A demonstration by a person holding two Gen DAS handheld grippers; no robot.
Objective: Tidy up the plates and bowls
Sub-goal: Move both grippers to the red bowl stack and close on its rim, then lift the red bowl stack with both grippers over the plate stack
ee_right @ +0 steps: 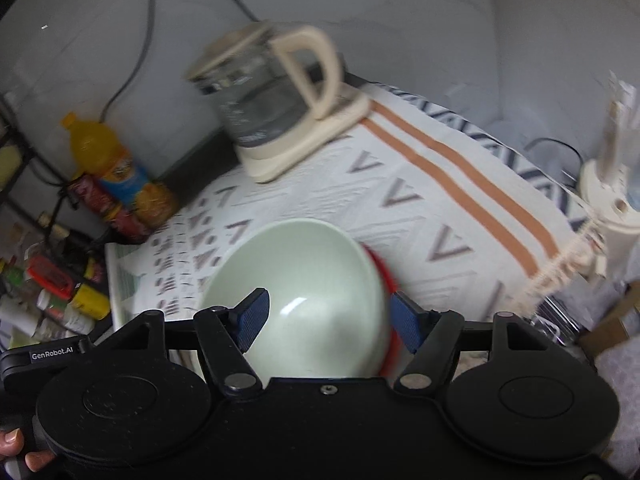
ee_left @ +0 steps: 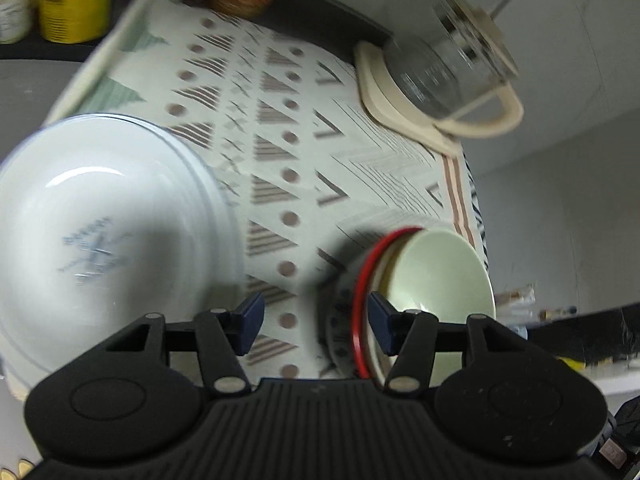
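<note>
Now the green bowl (ee_right: 304, 292) sits on top of a red-rimmed plate (ee_left: 362, 300), near the desk edge with the brown stripes. They look stacked to keep dishes tidy in one pile. The right hand-held gripper (ee_right: 328, 316) hovers just over the green bowl with its blue pads wide apart, holding nothing. I think it is getting ready to grab or has just let go; I cannot tell which. The left hand-held gripper (ee_left: 316, 320) is also spread apart and empty, above the patterned cloth (ee_left: 280, 152). Beside it, at the other edge, a stack of white bowls (ee_left: 108, 236) waits. A kettle (ee_right: 268, 104) stands at the back corner, out of the way.
</note>
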